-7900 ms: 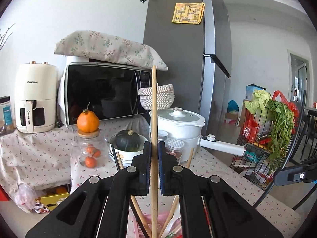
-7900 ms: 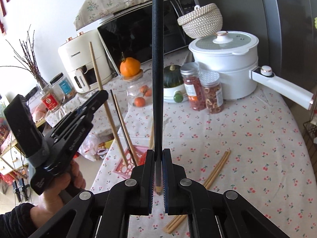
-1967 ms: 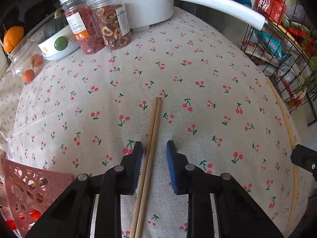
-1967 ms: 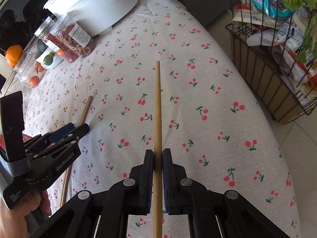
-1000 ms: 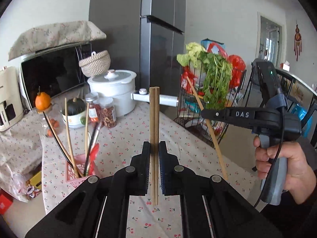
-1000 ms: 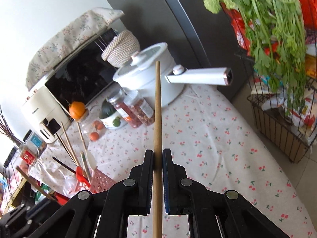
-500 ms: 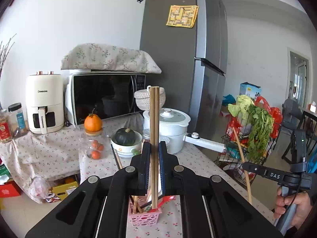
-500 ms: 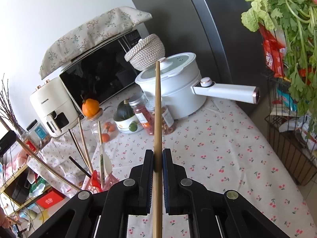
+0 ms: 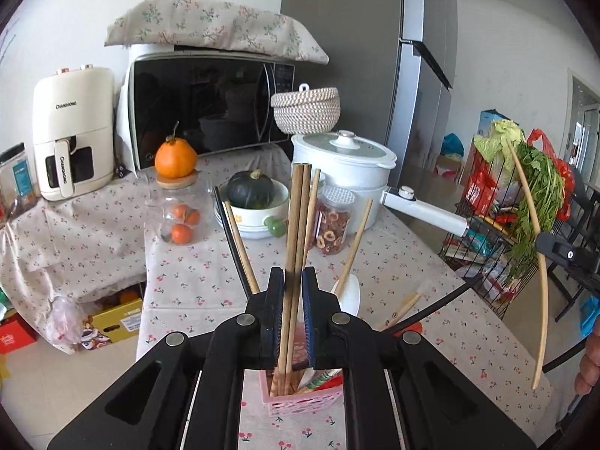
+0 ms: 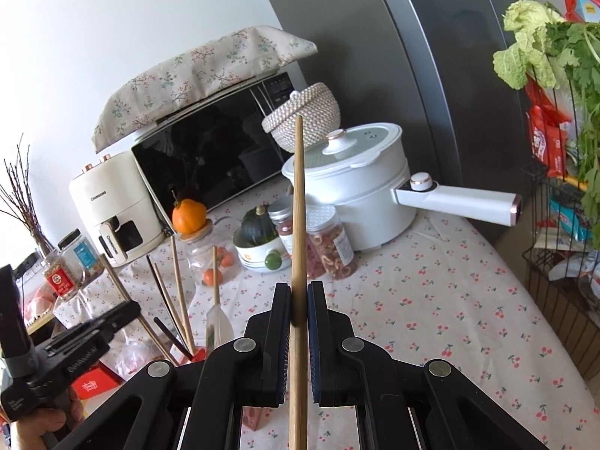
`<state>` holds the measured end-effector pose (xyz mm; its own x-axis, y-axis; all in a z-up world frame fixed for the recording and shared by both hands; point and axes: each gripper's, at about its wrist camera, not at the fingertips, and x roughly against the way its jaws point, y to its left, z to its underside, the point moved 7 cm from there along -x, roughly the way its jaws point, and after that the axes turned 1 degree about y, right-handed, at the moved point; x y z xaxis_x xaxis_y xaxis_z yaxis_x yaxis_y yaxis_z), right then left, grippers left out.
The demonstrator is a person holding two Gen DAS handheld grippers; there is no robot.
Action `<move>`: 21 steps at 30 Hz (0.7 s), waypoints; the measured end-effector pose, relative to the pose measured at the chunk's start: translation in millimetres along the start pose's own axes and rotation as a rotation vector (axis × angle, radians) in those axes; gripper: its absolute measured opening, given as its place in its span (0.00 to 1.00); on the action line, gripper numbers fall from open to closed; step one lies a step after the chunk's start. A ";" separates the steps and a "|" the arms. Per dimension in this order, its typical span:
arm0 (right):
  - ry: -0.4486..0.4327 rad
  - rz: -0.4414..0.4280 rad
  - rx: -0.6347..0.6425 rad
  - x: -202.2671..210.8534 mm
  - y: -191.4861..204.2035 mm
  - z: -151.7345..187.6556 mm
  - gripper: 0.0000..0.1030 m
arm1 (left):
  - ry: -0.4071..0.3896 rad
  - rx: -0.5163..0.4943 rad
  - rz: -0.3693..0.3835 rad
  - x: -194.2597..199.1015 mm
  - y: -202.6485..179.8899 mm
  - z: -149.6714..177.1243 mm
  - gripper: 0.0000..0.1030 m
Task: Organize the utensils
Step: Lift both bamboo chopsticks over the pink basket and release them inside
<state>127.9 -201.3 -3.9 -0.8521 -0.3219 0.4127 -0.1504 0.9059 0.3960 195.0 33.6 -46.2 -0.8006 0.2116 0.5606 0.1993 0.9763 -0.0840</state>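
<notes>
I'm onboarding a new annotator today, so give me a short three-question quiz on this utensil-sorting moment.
1. True or false: the right gripper is shut on a single long wooden chopstick.
2. Where do the lower ends of the pair of brown wooden chopsticks between the left gripper fingers sit?
A. pink plastic lattice basket
B. white lidded pot
C. bare tablecloth
3. Fill in: the orange fruit rests on a clear glass ____.

Key: 1 true; 2 A; 3 jar.

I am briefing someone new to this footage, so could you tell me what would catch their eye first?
Probably the pair of wooden chopsticks standing between the left gripper pads, their lower ends in the pink basket at the table's near edge. Next, the single chopstick upright in the right gripper, before the white pot.
</notes>
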 end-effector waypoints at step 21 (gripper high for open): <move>-0.281 -0.044 0.075 -30.9 149.4 6.9 0.05 | 0.197 0.228 -0.048 54.9 96.1 46.8 0.74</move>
<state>128.3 -54.1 36.9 -0.9479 -0.2815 0.1489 -0.2177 0.9141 0.3422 143.8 141.1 -62.1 -0.6767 0.1744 0.7153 0.0144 0.9745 -0.2239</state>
